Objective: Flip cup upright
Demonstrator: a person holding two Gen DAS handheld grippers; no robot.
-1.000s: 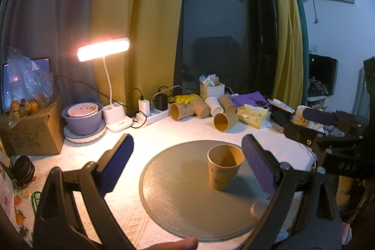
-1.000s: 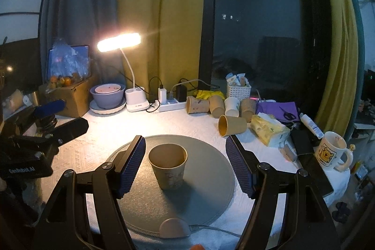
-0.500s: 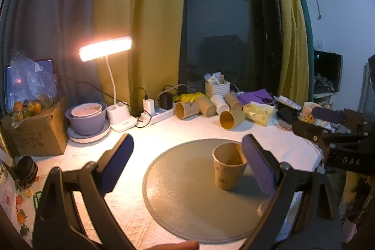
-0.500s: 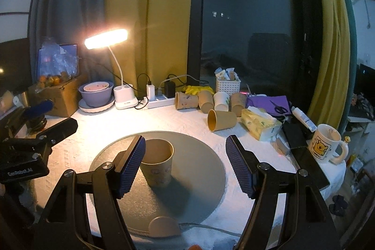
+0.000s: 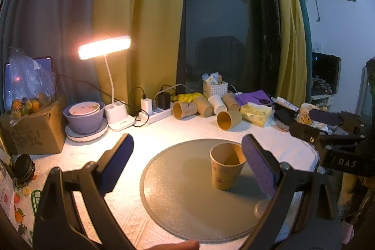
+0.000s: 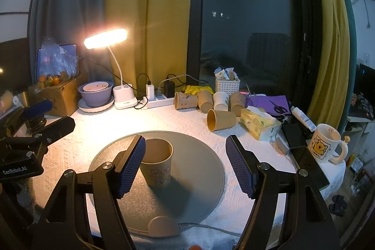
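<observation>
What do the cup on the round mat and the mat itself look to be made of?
Cup: likely kraft paper, matte tan with faint printed cartoons and a thin rolled rim. Round mat: grey with a fine grainy sheen and a raised edge; possibly silicone or coated metal, unclear.

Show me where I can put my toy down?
Free: the gray mat right of the paper cup, and the white cloth between the mat and the lamp base. Crowded: the back row of tipped cups.

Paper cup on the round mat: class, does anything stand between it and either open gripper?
Nothing visible does. The paper cup stands upright on the round mat. The right gripper and left gripper are both open, with only bare mat between each and the cup.
</observation>
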